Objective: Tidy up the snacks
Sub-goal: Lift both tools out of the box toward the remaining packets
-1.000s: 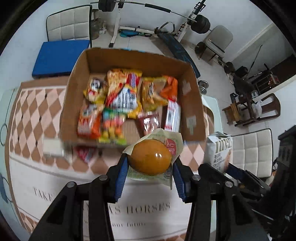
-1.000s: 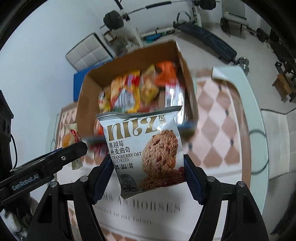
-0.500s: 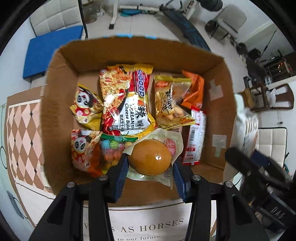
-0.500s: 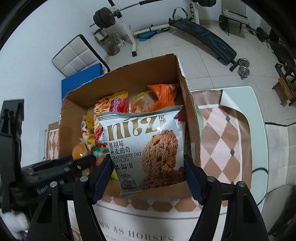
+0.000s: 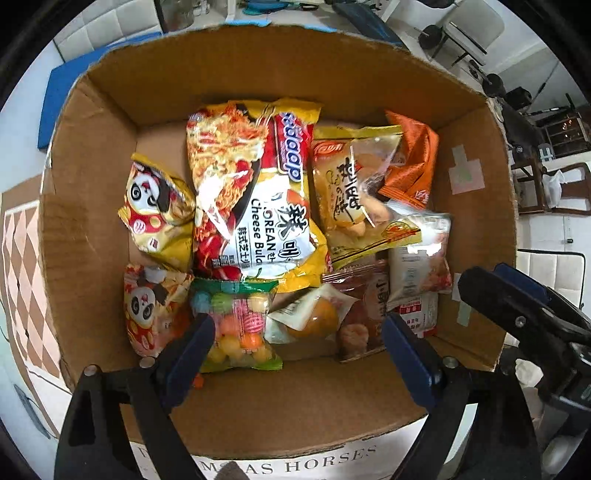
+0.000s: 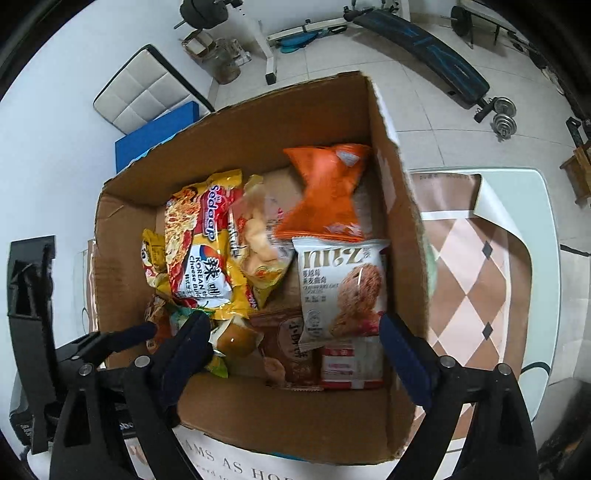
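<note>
Nearby, crowded cardboard box (noodle packet, candy bag).

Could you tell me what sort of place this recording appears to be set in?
Probably a home room doubling as a gym: a weight bench, dumbbells on the tiled floor and padded chairs surround the table.
</note>
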The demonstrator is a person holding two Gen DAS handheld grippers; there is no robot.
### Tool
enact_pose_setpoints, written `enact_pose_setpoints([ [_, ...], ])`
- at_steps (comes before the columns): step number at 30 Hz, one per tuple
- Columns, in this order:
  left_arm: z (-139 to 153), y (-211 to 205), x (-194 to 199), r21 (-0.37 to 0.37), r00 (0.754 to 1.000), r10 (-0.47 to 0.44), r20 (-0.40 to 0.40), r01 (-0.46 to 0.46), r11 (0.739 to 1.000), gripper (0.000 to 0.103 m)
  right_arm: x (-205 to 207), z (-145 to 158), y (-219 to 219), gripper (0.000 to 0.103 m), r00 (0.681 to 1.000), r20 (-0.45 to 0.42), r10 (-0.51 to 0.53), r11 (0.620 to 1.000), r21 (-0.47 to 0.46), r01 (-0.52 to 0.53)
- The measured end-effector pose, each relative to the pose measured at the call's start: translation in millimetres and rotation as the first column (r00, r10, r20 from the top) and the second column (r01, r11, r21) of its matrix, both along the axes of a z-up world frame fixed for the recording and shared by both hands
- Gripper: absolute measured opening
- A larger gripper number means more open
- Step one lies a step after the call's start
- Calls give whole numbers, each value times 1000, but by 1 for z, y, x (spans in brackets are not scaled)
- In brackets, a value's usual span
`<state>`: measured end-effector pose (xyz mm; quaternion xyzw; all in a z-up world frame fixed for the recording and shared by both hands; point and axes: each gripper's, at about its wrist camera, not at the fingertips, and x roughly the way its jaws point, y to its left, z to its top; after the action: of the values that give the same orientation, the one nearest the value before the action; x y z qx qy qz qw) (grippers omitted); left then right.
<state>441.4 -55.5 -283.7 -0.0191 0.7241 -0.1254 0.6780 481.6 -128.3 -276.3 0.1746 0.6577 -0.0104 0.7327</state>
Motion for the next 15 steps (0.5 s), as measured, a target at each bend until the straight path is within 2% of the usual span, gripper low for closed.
enact_pose_setpoints([
  [5, 18, 5, -2, 7, 999, 4, 48, -5, 1000, 93, -9, 12, -2, 95, 1000, 11, -4, 1000, -25, 5],
  [10, 46, 9, -11, 54, 987, 6, 159, -15, 998, 93, -22, 35, 4, 95, 998, 56, -6, 997, -77, 10],
  [15, 78, 30, -32, 93, 948, 48, 315, -81, 992, 93, -44, 59, 17, 95, 995, 103, -3, 994, -107, 14],
])
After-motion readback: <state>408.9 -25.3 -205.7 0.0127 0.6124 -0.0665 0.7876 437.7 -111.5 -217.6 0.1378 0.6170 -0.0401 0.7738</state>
